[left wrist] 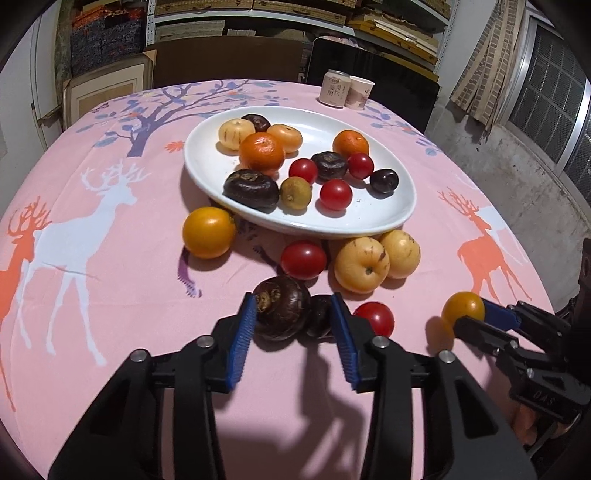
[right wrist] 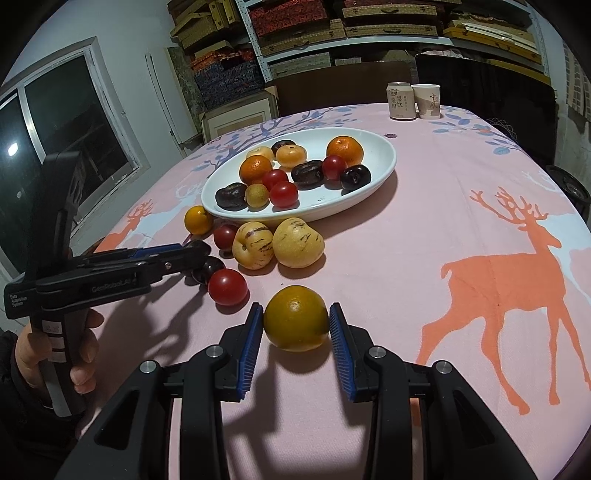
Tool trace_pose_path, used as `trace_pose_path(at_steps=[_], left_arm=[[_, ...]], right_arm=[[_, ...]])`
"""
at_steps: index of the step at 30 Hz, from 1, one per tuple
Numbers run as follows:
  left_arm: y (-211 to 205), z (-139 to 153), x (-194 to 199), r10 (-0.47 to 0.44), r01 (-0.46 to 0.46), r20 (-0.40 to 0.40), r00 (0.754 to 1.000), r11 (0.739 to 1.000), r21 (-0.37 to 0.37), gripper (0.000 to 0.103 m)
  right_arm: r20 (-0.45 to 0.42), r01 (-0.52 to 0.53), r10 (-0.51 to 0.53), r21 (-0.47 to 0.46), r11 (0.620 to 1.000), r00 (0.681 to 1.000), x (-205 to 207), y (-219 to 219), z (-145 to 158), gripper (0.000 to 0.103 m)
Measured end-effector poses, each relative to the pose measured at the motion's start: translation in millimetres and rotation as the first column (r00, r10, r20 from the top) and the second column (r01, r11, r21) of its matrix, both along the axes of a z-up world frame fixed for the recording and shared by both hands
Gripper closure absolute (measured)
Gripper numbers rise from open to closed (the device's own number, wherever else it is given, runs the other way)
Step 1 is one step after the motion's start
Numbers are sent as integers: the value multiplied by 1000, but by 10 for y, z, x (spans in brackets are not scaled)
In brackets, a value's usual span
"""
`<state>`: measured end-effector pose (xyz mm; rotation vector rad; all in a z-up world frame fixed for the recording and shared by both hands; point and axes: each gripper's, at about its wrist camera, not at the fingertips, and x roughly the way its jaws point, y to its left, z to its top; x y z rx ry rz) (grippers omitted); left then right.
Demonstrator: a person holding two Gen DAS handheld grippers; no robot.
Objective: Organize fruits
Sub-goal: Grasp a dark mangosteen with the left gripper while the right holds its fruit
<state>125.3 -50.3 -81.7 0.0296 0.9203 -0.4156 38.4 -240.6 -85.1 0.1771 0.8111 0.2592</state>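
The left claw (left wrist: 293, 325) is spread around a dark chestnut (left wrist: 282, 308) on the counter (left wrist: 110, 332); the right claw (right wrist: 295, 328) brackets a yellow fruit (right wrist: 295, 317), pads apparently not pressing. The plate (left wrist: 384, 214) lies straight ahead of both.

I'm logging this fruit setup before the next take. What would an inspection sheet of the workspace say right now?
Surface: pink deer tablecloth, no spills seen.
Job's things: white plate holding many fruits; more loose in front, including two pears.
Clutter: can and paper cup at the far edge.
Grippers: left gripper open around a dark fruit; right gripper open around an orange fruit, pads close.
Cables: nothing seen.
Surroundings: shelves of boxes, window.
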Motion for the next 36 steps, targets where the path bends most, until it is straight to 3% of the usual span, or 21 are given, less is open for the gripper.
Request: trace_pose_path(at_steps=[1,4,10,11,13,15,20,22,23,31,36], left_arm=[[25,9,-12,0,0,-5,1000,1000,-1,76],[105,88,-95,-7,7,-2,1000,999,-31,77],[11,86,-212,-39,34,43,998,995,95,75],[4,75,-202,-33,28,49,998,994,102,70],[14,74,-149,-3,-2,60,998,997,72,35],[32,54,-76,27,-29,50,998,999,32,31],[140,-169,133,65,-78,-108,992,990,-119,33],[181,-135,123,51,-69,-104,993,983,-169,61],[198,-111,117,45,-64,-106,993,980,-186,64],[128,-22,22,73,-76,-27,997,994,-85,69],[128,-19,135,101,-103,-37,994,992,-72,65]], right_arm=[[0,0,0,0,1000,1000,1,-1,0,66],[2,1,-1,-1,1000,1000,1,-3,3,66],[2,3,-3,-3,1000,1000,4,1,7,66],[3,4,-4,-4,1000,1000,5,-3,8,66],[2,7,-7,-2,1000,1000,6,-10,7,66],[4,10,-10,-2,1000,1000,6,-12,8,66],[3,8,-8,6,1000,1000,8,-23,4,66],[2,5,-5,7,1000,1000,7,-21,5,66],[1,3,-3,7,1000,1000,8,-19,4,66],[3,4,-4,8,1000,1000,3,-21,7,66],[6,6,-6,9,1000,1000,-4,-25,13,66]])
